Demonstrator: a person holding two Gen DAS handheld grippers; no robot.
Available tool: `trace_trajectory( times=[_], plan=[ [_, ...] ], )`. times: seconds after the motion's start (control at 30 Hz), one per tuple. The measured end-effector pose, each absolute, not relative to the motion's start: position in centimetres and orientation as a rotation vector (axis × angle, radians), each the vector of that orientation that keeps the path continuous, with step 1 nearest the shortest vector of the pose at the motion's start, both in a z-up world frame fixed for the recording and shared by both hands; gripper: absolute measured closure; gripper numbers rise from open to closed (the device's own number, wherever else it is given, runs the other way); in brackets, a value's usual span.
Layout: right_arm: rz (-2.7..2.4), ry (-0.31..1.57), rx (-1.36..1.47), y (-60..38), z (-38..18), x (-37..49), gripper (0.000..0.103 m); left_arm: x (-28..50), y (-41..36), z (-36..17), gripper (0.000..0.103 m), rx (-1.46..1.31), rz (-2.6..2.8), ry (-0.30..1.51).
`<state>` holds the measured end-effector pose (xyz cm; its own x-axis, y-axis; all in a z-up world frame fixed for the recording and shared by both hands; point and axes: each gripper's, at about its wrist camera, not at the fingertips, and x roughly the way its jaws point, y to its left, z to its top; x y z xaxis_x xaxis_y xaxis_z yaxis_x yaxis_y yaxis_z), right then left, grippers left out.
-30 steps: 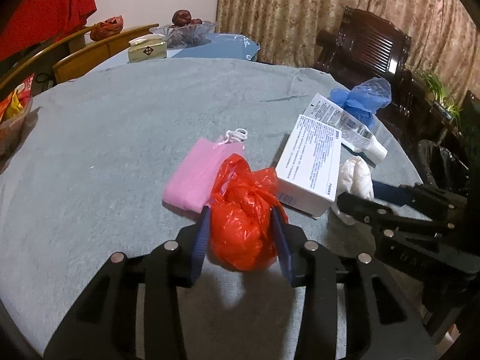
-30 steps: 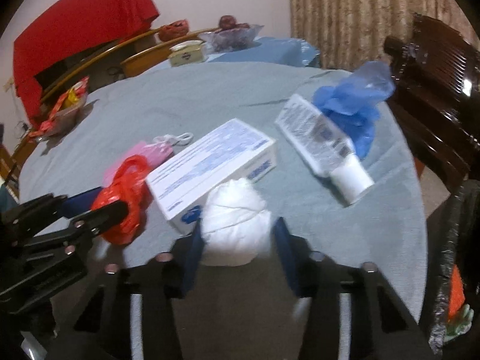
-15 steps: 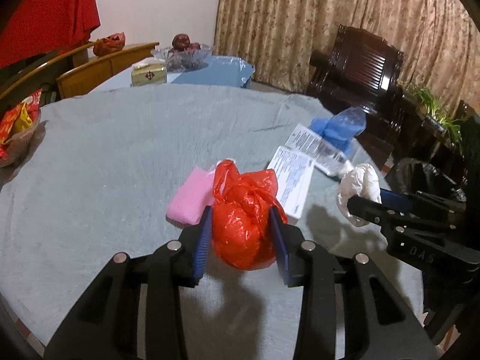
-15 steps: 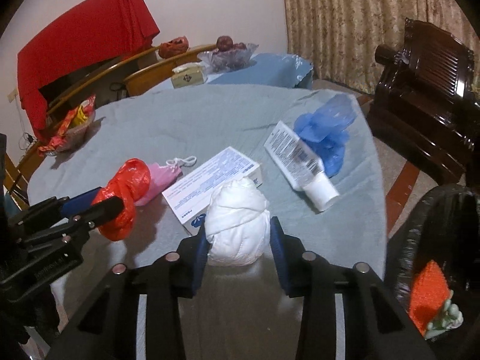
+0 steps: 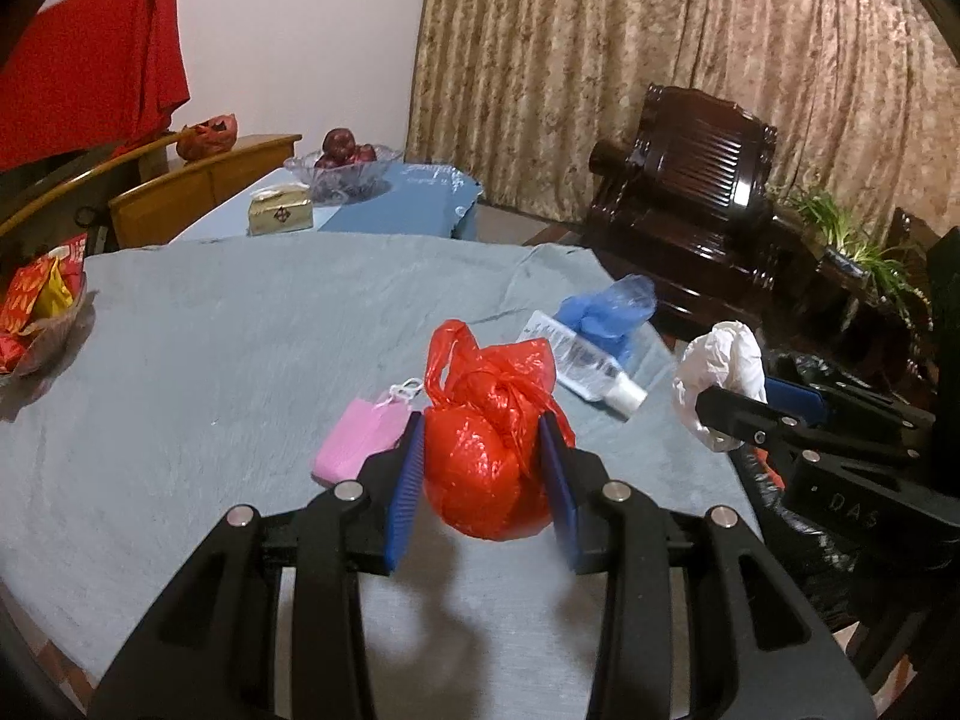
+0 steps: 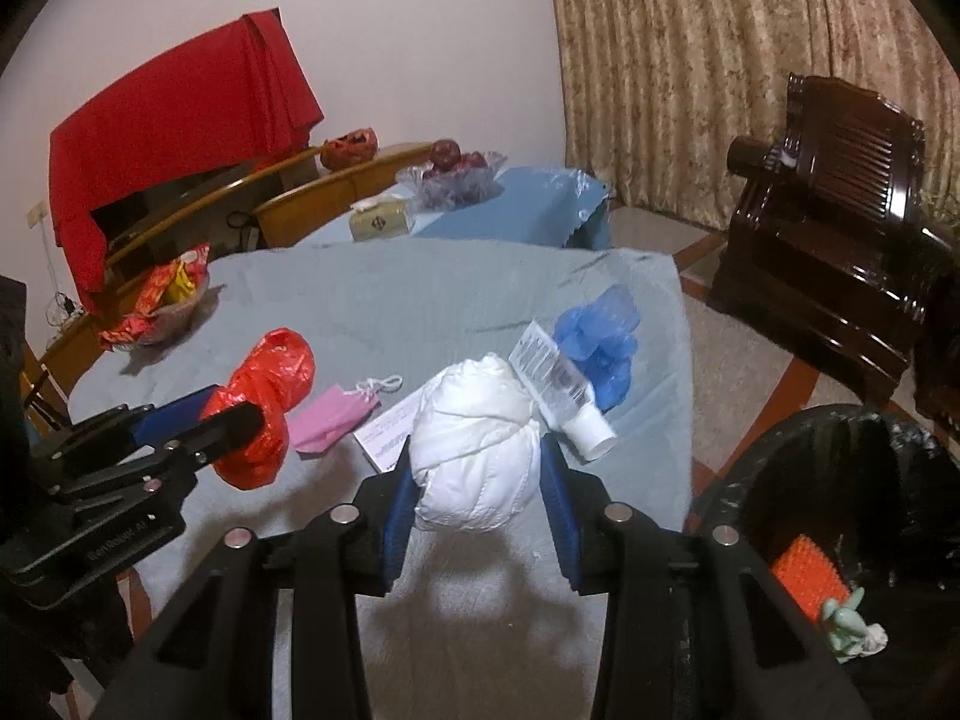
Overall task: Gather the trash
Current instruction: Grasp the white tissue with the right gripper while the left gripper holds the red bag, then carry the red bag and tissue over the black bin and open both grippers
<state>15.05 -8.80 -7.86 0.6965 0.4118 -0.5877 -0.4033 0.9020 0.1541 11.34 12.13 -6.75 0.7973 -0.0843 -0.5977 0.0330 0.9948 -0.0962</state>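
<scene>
A knotted red plastic bag [image 5: 486, 456] hangs above the grey table cloth [image 5: 210, 360], with my left gripper [image 5: 480, 468] shut on it. My right gripper [image 6: 480, 480] is shut on a white crumpled bag [image 6: 474, 450], also lifted off the table. From the right wrist view the red plastic bag [image 6: 264, 402] shows at the left in the left gripper [image 6: 234, 414]. The white crumpled bag [image 5: 720, 378] shows at the right of the left wrist view. On the table lie a pink mask [image 5: 363, 438], a white tube [image 6: 558, 390], a blue bag [image 6: 600, 342] and a white box [image 6: 390, 438].
A black-lined trash bin [image 6: 828, 480] stands on the floor at the right of the table, with an orange item [image 6: 807, 576] inside. A snack bowl [image 6: 162, 312] sits at the table's far left. A dark wooden armchair [image 6: 840, 210] and a fruit bowl [image 5: 342, 168] lie beyond.
Both grippers have risen from the table with their bags, the red one and the white one. The table and the items on it now look farther below, and the trash bin has come into view.
</scene>
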Motion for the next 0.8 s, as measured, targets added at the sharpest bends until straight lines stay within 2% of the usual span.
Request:
trace_trajectory(
  times=[0.8],
  plan=[
    [0.31, 0.563, 0.067, -18.5, -4.5, 10.5, 0.064, 10.3, 3.3, -3.9, 0.067, -0.04, -0.23, 0.588]
  ],
)
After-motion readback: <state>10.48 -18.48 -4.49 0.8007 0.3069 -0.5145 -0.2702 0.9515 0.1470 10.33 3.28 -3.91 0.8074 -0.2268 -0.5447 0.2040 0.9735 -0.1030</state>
